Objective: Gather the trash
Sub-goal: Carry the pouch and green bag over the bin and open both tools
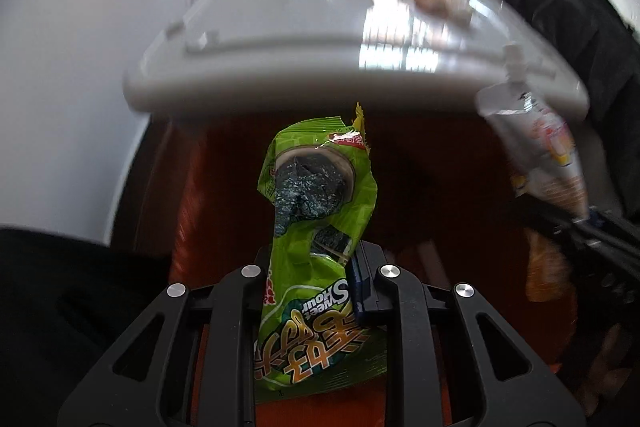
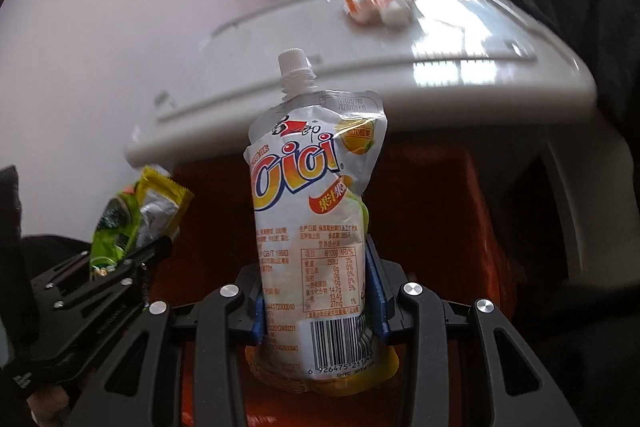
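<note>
Gripping a crumpled green foil seaweed snack wrapper (image 1: 316, 227), the left gripper (image 1: 316, 291) has its jaws closed on it; the right gripper (image 2: 318, 291) clamps a white spouted plastic drink pouch (image 2: 316, 211). An orange-and-white crumpled wrapper (image 2: 370, 1) lies at 1 o'clock on the white plastic table (image 2: 280, 75).

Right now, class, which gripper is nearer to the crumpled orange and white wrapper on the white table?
Neither clearly. The wrapper lies on the table, beyond both. The left gripper holds the green snack packet; the right gripper holds the drink pouch.
</note>
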Motion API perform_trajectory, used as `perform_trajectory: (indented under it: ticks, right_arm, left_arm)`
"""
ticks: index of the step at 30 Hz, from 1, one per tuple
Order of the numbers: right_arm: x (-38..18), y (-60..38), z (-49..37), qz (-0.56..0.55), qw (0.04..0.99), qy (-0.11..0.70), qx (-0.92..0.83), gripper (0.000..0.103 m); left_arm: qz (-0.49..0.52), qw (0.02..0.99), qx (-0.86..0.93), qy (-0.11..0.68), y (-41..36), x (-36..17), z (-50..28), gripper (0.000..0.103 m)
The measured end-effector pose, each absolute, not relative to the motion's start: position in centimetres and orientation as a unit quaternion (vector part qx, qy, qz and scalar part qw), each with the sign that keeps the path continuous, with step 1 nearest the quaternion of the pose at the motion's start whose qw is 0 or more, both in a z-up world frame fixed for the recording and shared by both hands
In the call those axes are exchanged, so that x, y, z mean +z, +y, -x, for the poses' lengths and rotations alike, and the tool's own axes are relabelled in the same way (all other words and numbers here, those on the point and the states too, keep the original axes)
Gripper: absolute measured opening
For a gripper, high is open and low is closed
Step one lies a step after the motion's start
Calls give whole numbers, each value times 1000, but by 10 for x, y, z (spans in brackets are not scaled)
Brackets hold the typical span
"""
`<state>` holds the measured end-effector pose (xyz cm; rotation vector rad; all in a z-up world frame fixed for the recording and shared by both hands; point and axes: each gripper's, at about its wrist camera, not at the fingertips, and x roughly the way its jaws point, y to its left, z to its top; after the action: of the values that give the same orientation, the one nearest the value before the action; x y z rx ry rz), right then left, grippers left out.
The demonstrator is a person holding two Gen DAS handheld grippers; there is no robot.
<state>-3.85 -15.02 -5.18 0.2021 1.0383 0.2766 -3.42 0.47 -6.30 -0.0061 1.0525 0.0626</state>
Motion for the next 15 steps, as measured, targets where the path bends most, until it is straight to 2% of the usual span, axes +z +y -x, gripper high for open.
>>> perform_trajectory:
  ticks: [7,15]
  right_arm:
    - [-73,-146,36,-85,839,525,116,39]
    - [-85,-143,37,-76,827,544,122,39]
  left_arm:
    - [10,842,28,539,12,-94,26,21]
    - [8,835,25,549,8,-100,18,22]
